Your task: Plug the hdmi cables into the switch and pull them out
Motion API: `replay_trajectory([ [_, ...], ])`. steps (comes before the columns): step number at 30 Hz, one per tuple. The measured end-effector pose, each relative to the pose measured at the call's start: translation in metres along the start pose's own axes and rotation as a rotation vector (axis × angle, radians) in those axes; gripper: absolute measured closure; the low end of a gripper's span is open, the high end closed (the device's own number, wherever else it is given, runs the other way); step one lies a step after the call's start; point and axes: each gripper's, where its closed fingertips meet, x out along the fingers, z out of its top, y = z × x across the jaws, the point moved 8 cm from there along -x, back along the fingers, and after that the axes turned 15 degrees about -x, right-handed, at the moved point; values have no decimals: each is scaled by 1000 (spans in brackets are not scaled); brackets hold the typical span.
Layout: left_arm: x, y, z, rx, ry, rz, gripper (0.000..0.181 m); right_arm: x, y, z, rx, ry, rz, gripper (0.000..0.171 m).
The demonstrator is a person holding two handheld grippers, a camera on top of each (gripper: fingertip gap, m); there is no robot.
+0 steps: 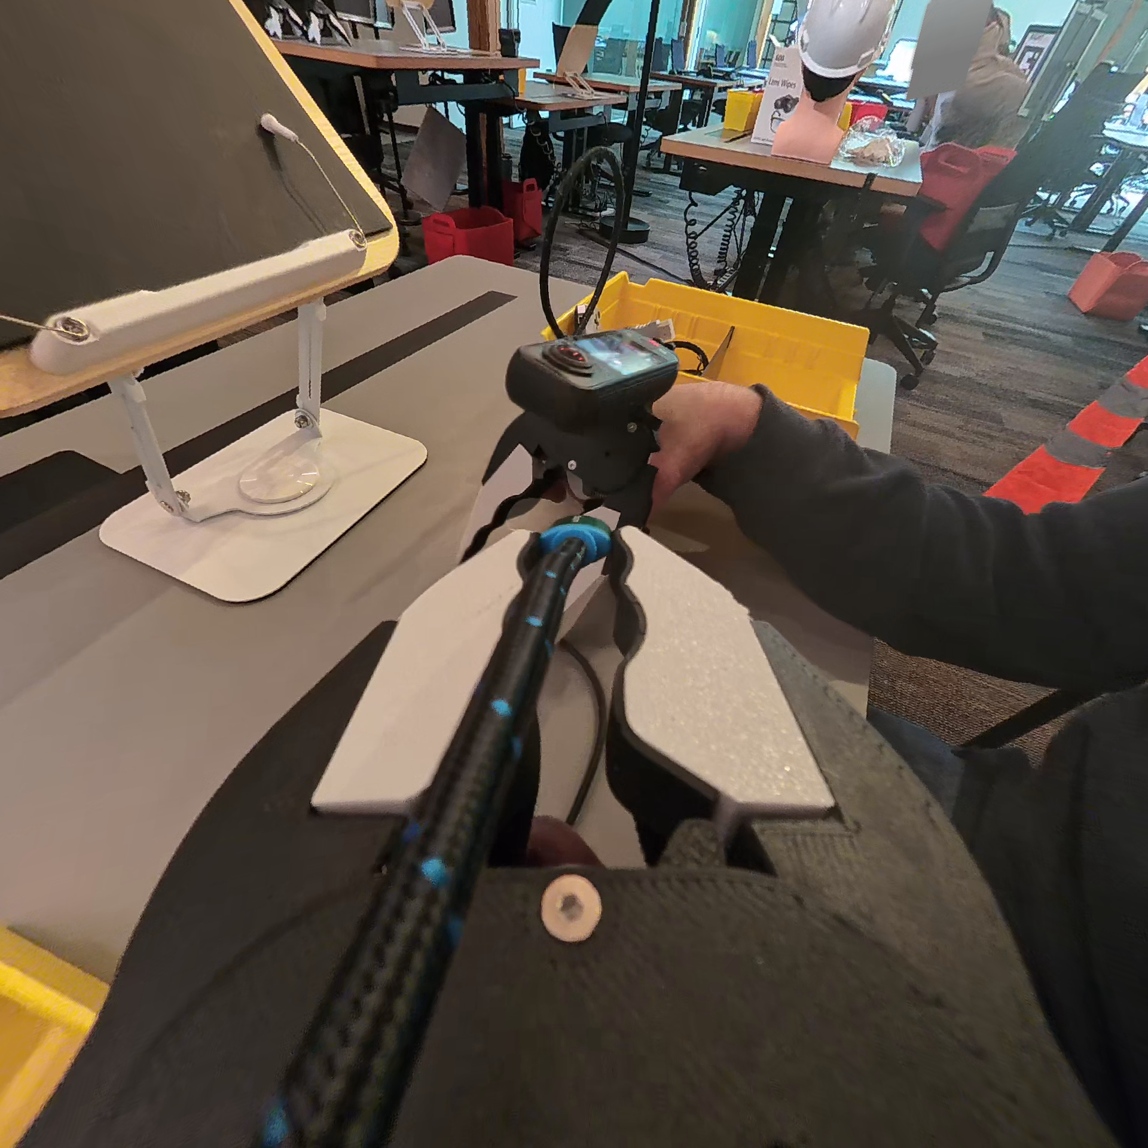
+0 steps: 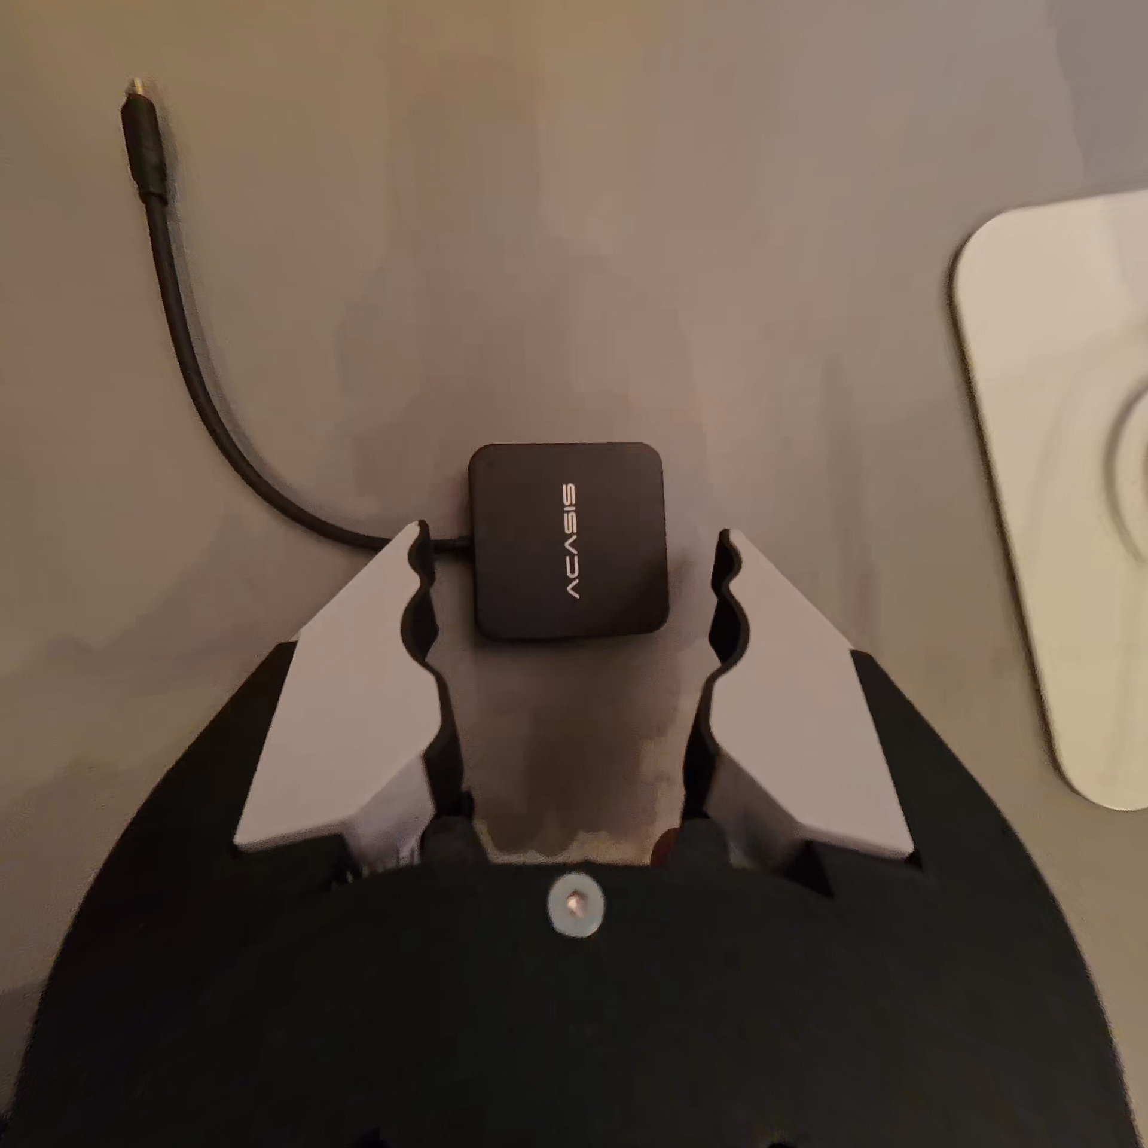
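Left gripper (image 1: 574,546) is clamped on the braided HDMI cable (image 1: 497,708) right behind its blue plug end (image 1: 568,539), the black-and-blue cord trailing back along the fingers, so the plug points forward, likely ready to go into a port. Over on the other side, the right gripper (image 2: 574,546) hangs above the grey desk (image 2: 559,248) with its jaws spread wide and nothing between them, straddling the small black square switch (image 2: 568,540), which lies flat on the desk near the white base of the tablet stand (image 2: 1056,497). That looks like a bracing move: pin the little box so it won't skid when the plug pushes in. The switch's own short black lead (image 2: 186,348) curls away across the desk, its end free. Farther back, a yellow bin (image 1: 776,348) holds more cabling at the desk's far edge.
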Motion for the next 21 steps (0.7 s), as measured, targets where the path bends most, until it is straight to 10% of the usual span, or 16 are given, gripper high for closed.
replay_trajectory([
  [10, 3, 2, -3, -9, 8, -2, 161, 12, -3, 0, 27, -103, 68, 107],
  [21, -4, 7, 2, -8, -25, 18, 161, -45, -12, 29, -10, -800, 32, 108],
])
